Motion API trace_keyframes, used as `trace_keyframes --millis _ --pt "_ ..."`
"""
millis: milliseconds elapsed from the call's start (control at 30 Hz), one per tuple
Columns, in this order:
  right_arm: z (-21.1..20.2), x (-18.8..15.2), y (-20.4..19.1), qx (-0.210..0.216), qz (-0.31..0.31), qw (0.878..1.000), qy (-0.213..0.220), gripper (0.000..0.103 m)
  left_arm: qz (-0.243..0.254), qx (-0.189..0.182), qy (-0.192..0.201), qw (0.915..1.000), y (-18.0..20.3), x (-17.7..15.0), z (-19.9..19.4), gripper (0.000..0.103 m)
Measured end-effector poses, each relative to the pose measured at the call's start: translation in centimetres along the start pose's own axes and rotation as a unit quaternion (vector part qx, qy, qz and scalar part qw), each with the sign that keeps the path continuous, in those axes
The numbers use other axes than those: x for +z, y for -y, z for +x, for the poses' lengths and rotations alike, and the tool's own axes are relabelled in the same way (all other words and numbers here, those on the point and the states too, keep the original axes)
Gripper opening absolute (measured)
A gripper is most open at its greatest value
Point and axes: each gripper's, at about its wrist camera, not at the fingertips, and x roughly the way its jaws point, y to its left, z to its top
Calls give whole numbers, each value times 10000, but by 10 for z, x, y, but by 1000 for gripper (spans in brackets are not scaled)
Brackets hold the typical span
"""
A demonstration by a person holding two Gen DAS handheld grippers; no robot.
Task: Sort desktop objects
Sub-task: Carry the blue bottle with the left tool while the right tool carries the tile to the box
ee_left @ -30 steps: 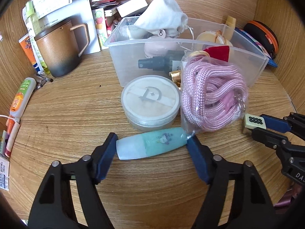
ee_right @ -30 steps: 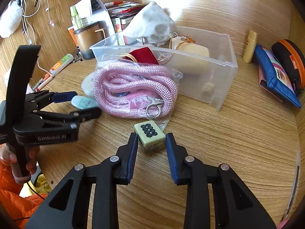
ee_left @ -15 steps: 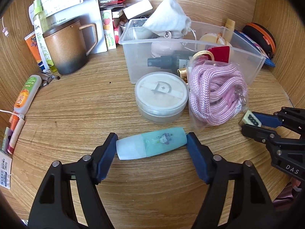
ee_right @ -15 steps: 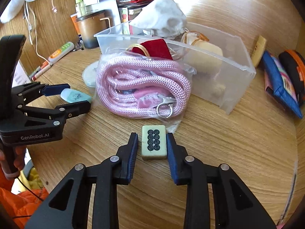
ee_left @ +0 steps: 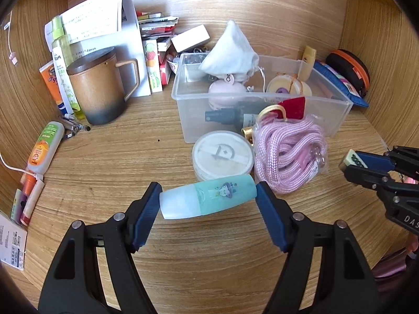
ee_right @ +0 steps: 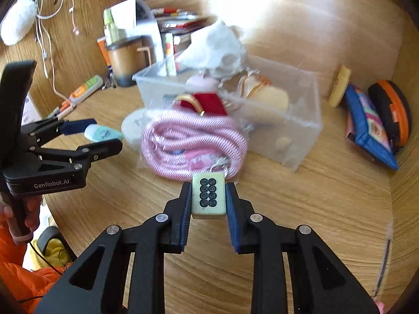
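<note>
The wood-grain desk (ee_left: 110, 162) carries a clear plastic bin (ee_left: 262, 104) at the far centre, rectangular and packed with soft pouches. Near its front lies a coil of braided pink rope (ee_left: 288, 157) in crinkly film, left of it a round frosted jar (ee_left: 222, 157). The left gripper (ee_left: 208, 200) grips a smooth teal tube (ee_left: 208, 200) endwise, lifted over the desk. The right gripper (ee_right: 208, 196) pinches a glossy rectangular mahjong tile (ee_right: 208, 196).

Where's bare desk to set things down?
Bare wood between the mug, clear bin and orange tube; also right of the bin toward the blue pouch. Crowded: bin front, with powder jar and pink rope.
</note>
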Motion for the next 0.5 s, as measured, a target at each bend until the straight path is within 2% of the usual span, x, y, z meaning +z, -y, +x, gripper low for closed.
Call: trace_keyframes --millis 167,500 --pt "-15 15 7 -337 -120 9992 180 22 14 57 160 9999 -2 9 -8 73" --pt "-27 35 28 -500 32 9978 441 22 3 154 365 9992 -9 31 -14 73"
